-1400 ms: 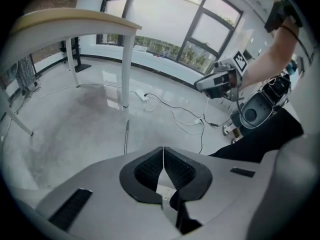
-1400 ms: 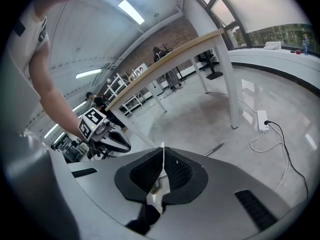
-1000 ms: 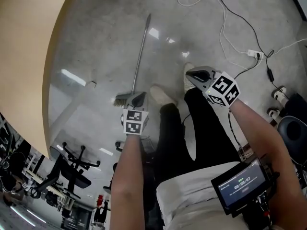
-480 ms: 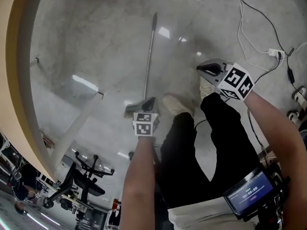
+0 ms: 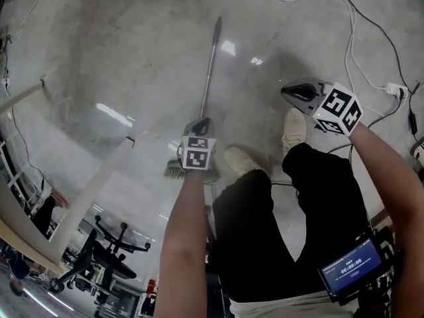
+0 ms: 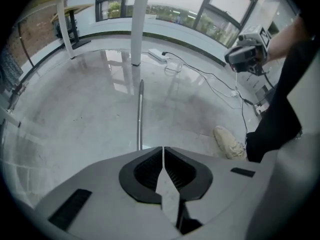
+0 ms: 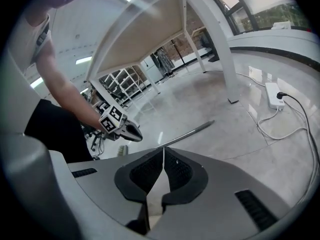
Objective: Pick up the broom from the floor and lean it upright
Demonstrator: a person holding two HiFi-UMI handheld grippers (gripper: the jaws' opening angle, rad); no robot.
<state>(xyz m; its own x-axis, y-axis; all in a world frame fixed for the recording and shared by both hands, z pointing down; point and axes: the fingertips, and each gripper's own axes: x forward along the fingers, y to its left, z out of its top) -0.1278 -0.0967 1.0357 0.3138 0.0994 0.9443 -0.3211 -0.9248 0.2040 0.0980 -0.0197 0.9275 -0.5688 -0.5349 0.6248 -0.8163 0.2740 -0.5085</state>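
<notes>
The broom lies flat on the grey floor, its metal handle running away from me and its bristle head nearest my feet. My left gripper hangs just over the lower end of the handle, jaws shut with nothing between them. In the left gripper view the handle runs straight out beyond the closed tips. My right gripper hovers to the right of the broom, shut and empty. From the right gripper view, the handle and the left gripper lie ahead.
White cables and a power strip trail across the floor at the right. A white table leg stands beyond the handle's far end. The person's shoes are right of the bristle head. An office chair shows in the glass wall at lower left.
Both grippers have sunk toward the floor. The left one has come down close over the broom's handle just above the bristle head. Both stay shut.
</notes>
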